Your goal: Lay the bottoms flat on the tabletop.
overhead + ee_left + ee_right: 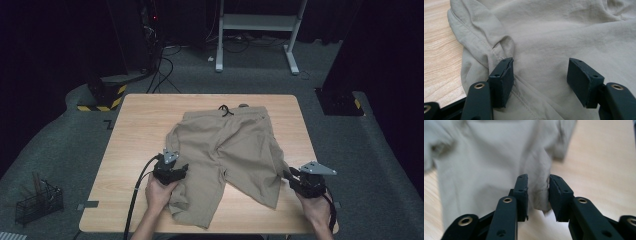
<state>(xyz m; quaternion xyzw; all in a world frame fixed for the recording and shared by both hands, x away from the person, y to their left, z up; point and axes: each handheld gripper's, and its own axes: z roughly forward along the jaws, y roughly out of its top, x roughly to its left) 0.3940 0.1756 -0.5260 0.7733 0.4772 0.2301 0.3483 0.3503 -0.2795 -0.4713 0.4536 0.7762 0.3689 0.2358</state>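
A pair of khaki shorts (225, 145) lies spread on the wooden table (140, 125), waistband and black drawstring (226, 110) at the far side. My left gripper (181, 171) rests at the left leg's outer edge. In the left gripper view it (540, 72) stands open over the cloth (549, 32), one pad beside a seam fold. My right gripper (288, 176) is at the right leg's hem near the front right. In the right gripper view its jaws (537, 187) stand apart with a loose fold of the blurred cloth (486, 157) between them.
Bare wood borders the shorts on the left and right. On the floor are a black wire basket (37, 200) at the left, a yellow-and-black striped base (102, 97) behind the table, and a white desk frame (257, 22) at the back.
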